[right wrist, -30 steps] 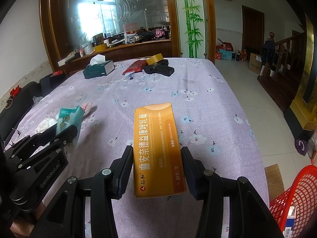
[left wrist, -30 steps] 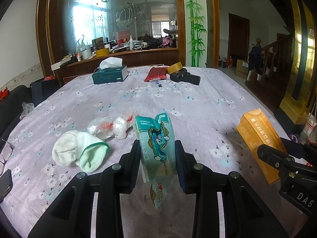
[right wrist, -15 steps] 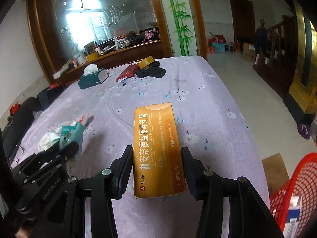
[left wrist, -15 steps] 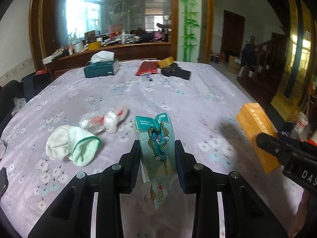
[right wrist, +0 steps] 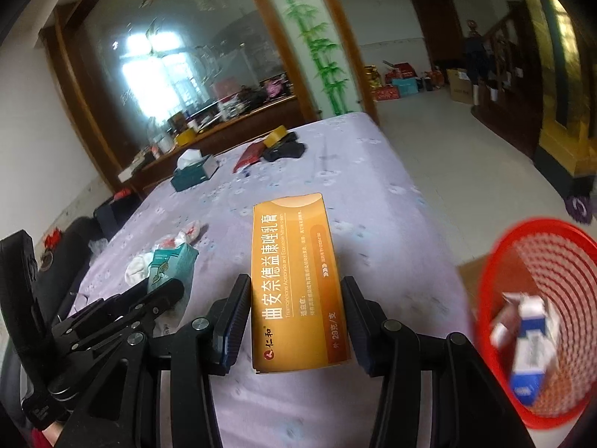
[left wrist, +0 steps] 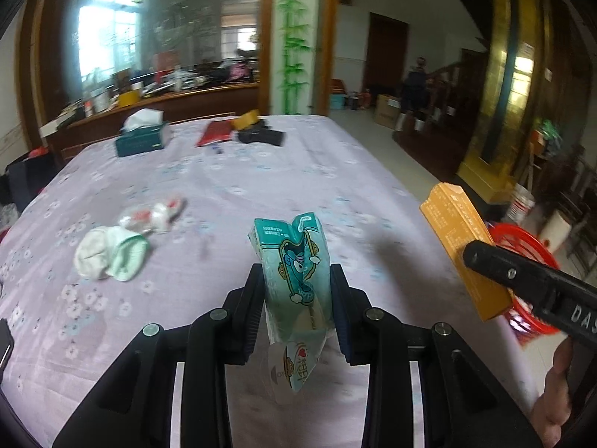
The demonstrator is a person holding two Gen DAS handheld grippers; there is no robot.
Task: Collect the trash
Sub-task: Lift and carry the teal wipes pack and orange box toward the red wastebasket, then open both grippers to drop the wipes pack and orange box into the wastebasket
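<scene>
Only my right view shows the blue-white carton (right wrist: 530, 347) inside the red basket (right wrist: 496, 291). Right tongs (right wrist: 296, 321) pinch the orange box (right wrist: 296, 280), long axis pointing forward; left tongs (left wrist: 296, 310) pinch the teal packet (left wrist: 293, 265), upright.

Printed words on the box and the gripper

The orange box (right wrist: 298, 283) carries a red logo with "仁和", the large white name "曲安奈德益康唑乳膏", and "29克/支" near its lower end at 6 o'clock. White letters "DAS" stand on the black right gripper (left wrist: 582, 317) at 4 o'clock in the left wrist view. The teal wrapper's (left wrist: 294, 272) print is unreadable.
</scene>
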